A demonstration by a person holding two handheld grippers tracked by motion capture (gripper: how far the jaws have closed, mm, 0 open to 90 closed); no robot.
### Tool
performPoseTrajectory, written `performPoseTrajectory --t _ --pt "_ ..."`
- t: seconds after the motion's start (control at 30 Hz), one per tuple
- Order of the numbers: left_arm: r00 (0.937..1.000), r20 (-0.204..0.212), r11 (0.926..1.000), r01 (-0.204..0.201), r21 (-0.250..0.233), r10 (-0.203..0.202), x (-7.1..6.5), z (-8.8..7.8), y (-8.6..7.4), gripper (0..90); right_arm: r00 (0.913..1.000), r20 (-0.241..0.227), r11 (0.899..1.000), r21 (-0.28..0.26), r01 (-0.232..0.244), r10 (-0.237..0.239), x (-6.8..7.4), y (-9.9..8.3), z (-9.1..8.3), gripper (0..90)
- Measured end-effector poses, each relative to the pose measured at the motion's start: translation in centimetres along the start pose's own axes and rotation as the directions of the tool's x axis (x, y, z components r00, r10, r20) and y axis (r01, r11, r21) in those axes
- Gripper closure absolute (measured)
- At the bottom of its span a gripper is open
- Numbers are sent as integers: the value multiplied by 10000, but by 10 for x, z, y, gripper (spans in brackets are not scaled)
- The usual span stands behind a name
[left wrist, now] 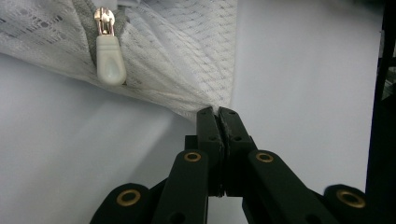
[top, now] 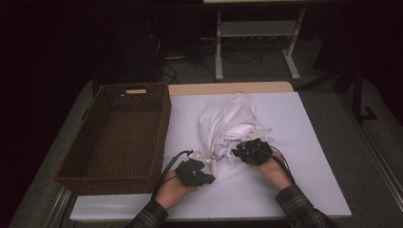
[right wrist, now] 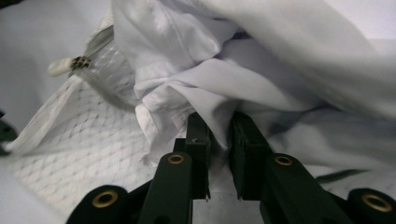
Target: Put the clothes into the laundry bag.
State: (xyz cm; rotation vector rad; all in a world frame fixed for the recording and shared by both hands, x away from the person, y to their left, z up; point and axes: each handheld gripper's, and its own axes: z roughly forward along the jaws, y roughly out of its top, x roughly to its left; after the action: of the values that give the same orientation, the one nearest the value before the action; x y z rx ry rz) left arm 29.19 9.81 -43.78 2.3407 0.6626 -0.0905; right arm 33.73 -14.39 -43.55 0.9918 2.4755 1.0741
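Pinched tight, my left gripper (left wrist: 218, 112) holds a corner of the mesh laundry bag (left wrist: 177, 60); my right gripper (right wrist: 219, 122) has its jaws closing on a fold of the white garment (right wrist: 201, 88), which bunches ahead of both hands and runs away from me across the table (top: 304, 142). Whether the right pads truly press the cloth is hidden by its folds. Farther left sits the wicker basket (top: 164, 111).
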Motion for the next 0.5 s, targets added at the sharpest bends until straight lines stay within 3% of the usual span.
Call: performPoseTrajectory --t 0.23,0.5 --pt "9999 64 9999 -126 -3 126 -2 0 1 889 9982 334 9987 -141 -484 488 2 10 12 815" --pt "9997 141 9998 -196 5 196 -3 -1 2 891 9895 642 9912 -377 -1272 1294 1 22 28 820"
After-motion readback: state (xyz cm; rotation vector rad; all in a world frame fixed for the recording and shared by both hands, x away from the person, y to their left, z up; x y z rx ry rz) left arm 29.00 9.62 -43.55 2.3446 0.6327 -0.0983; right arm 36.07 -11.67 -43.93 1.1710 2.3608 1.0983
